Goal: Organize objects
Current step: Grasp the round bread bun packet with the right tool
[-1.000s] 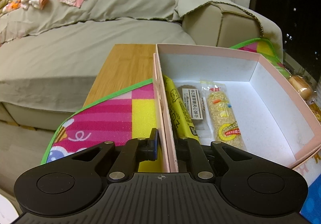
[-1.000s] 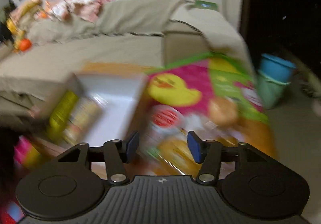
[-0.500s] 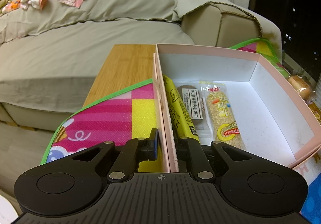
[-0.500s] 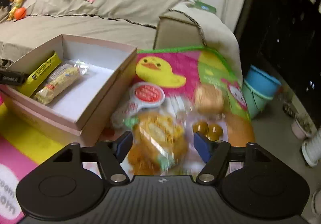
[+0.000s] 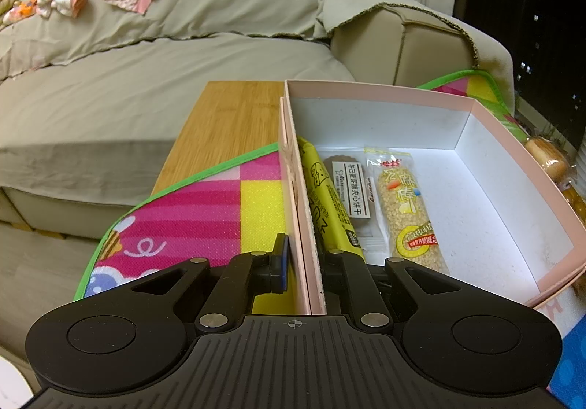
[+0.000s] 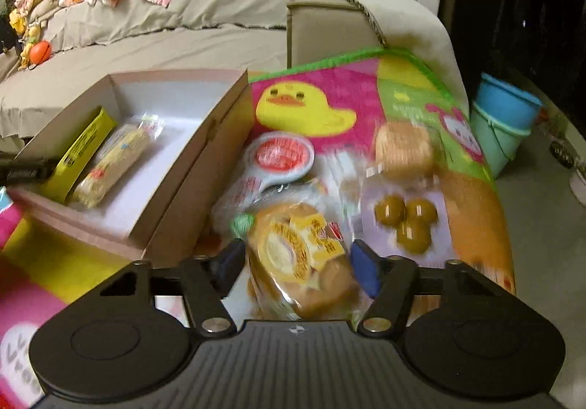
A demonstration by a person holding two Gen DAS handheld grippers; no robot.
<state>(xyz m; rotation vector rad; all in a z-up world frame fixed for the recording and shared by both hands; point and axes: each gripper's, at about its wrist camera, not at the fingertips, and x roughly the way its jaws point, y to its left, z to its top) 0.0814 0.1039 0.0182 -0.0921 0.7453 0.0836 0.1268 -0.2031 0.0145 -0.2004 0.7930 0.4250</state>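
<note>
The right hand-held gripper (image 6: pixel 296 262) hangs partly open, its jaws having just been closing, with a wrapped bun (image 6: pixel 304 262) between the blue pads (image 6: pixel 362 271); whether they touch the wrapper yet, I cannot tell. The bun lies on the play mat (image 6: pixel 329 97), just beside the pink box (image 6: pixel 205 167). It looks light and soft under crinkly, slippery film, so I judge a gentle hold across its middle suits it best; a hard squeeze would likely crush it.

The left hand-held gripper (image 5: pixel 304 262) is clamped shut on the box's near wall, steadying it. Inside lie a yellow snack bar (image 5: pixel 326 200), a sandwich biscuit (image 5: pixel 349 189) and a rice crisp bar (image 5: pixel 406 211), with bare floor to their right for the bun.

Around the bun crowd a red-lidded cup (image 6: pixel 280 156), a small cake (image 6: pixel 403 148) and a packet of three brown balls (image 6: pixel 406 222). The box's side wall stands between bun and interior, so I expect the bun must be lifted over it.
</note>
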